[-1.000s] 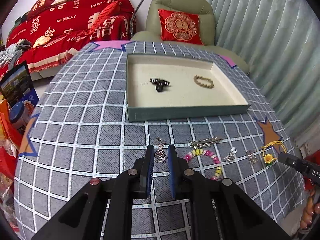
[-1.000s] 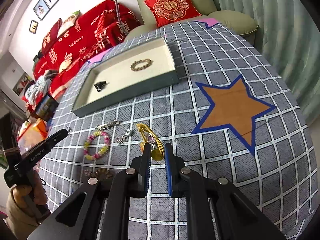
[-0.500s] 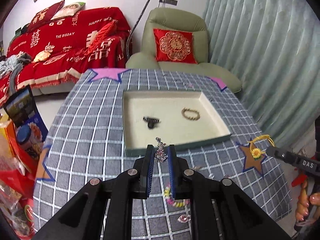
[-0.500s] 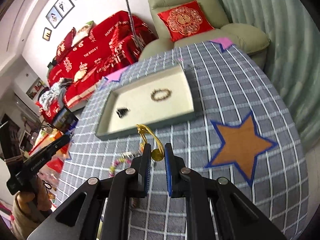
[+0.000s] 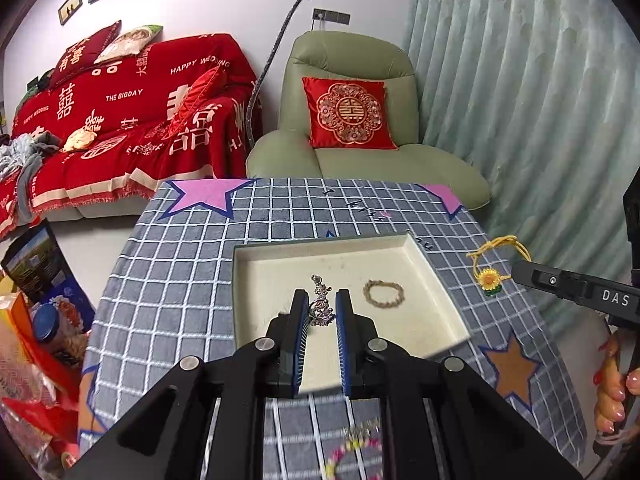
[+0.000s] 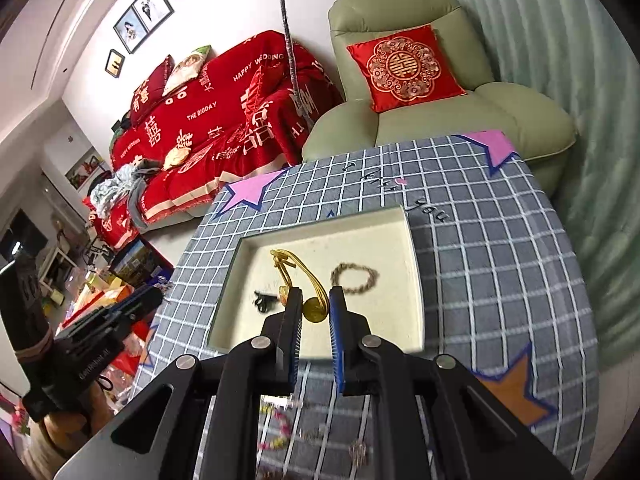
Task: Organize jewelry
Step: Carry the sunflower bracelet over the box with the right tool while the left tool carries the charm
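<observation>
My left gripper point(image 5: 321, 312) is shut on a silver brooch point(image 5: 321, 304) and holds it above the cream-lined green tray point(image 5: 420, 254). My right gripper point(image 6: 314, 308) is shut on a yellow cord bracelet with a sunflower charm point(image 6: 298, 270), also held over the tray point(image 6: 414, 280). In the left wrist view the bracelet point(image 5: 490, 268) hangs from the right gripper's tip at the right. A beaded brown bracelet point(image 5: 383, 294) lies in the tray; it also shows in the right wrist view point(image 6: 354, 278). A black hair clip point(image 6: 264, 301) lies in the tray's left part.
A pink and yellow bead bracelet point(image 5: 352, 450) and other small pieces point(image 6: 358, 450) lie on the checked tablecloth point(image 5: 180, 264) in front of the tray. A green armchair point(image 5: 352, 120) and red sofa point(image 5: 132, 120) stand behind the table. Boxes and bags point(image 5: 36, 320) crowd the floor at left.
Both grippers have lifted their pieces off the cloth and moved forward and up, from in front of the tray to over it. The jaws have stayed shut throughout.
</observation>
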Demonstrator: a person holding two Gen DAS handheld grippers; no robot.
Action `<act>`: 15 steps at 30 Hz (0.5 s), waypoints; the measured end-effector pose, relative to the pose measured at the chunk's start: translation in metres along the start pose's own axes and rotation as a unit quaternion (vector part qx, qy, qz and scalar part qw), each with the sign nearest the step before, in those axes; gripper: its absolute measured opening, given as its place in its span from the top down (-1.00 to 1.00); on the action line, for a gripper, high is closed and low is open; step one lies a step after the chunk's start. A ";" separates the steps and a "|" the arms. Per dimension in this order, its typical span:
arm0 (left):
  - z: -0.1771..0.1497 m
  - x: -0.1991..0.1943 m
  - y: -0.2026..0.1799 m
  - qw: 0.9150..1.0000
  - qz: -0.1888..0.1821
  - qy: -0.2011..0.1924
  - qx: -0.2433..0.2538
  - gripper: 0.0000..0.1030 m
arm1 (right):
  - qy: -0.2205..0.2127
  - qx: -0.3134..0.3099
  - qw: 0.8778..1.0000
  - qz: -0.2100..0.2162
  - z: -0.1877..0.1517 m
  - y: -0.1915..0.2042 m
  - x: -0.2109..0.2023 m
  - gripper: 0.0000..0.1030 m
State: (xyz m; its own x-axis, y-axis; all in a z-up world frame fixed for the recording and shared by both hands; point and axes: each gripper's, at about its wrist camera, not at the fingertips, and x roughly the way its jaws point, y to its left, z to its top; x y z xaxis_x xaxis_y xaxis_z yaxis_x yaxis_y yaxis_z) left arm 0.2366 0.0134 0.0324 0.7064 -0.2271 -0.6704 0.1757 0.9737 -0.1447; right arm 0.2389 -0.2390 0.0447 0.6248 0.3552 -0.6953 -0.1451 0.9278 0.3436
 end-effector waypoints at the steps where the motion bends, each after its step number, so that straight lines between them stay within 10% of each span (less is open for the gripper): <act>1: 0.002 0.010 0.000 1.000 0.004 0.003 0.000 0.56 | 0.002 -0.001 1.000 -0.002 0.003 -0.001 0.007 0.72; 15: -0.006 0.150 0.005 0.995 0.059 0.074 0.013 0.56 | 0.061 0.014 0.998 -0.014 0.011 -0.032 0.133 0.72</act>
State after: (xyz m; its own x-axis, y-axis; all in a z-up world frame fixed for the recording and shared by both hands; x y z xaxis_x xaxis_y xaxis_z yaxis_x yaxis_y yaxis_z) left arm 0.3396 -0.0157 -0.0734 0.6148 -0.1038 -0.7818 0.1167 0.9924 -0.0401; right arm 0.3351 -0.2227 -0.0521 0.5303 0.3416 -0.7760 -0.1064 0.9348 0.3388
